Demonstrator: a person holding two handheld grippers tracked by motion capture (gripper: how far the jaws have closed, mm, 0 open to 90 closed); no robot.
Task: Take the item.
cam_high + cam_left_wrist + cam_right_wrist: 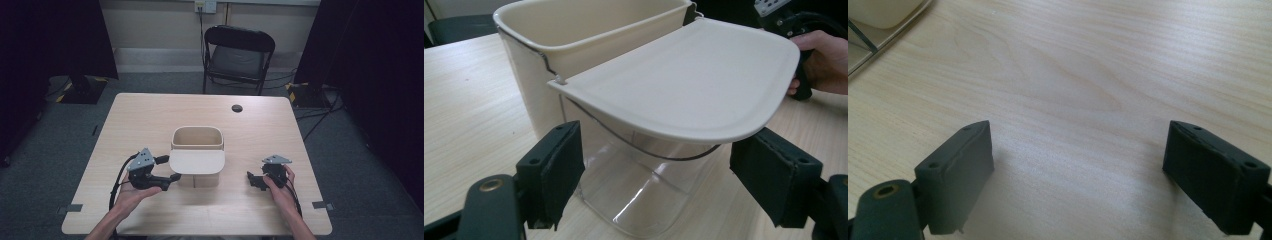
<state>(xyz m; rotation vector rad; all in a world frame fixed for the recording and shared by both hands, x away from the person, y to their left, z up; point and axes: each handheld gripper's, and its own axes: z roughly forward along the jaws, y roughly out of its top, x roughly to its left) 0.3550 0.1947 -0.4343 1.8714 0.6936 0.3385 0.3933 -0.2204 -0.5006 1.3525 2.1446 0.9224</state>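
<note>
1. A cream plastic bin (197, 145) stands near the middle of the light wooden table (150, 115) — open-topped, with its flat lid (197, 162) swung out level toward the person's edge, at the bin's six o'clock.

2. In the left gripper view the lid (694, 85) hangs from a thin wire hinge (555, 75) at the bin's rim, and the lower wall of the bin (574, 30) under it looks clear.

3. The left gripper (167, 169) sits at about eight o'clock from the bin, held in the person's left hand (131, 195). Its jaws are spread wide, just beside the lid's left edge — one above, one below in the high view. In its own view the left gripper (656, 170) has the lid's rounded front edge between its pads and slightly above them, no pad pressing on it; it holds nothing.

4. The right gripper (255, 180) lies at about four o'clock from the bin, well apart from it, in the right hand (280, 190). Its own view shows the right gripper (1078, 170) with jaws wide apart over bare tabletop, nothing between them.

5. A black folding chair (237, 55) stands beyond the table at twelve o'clock.
</note>
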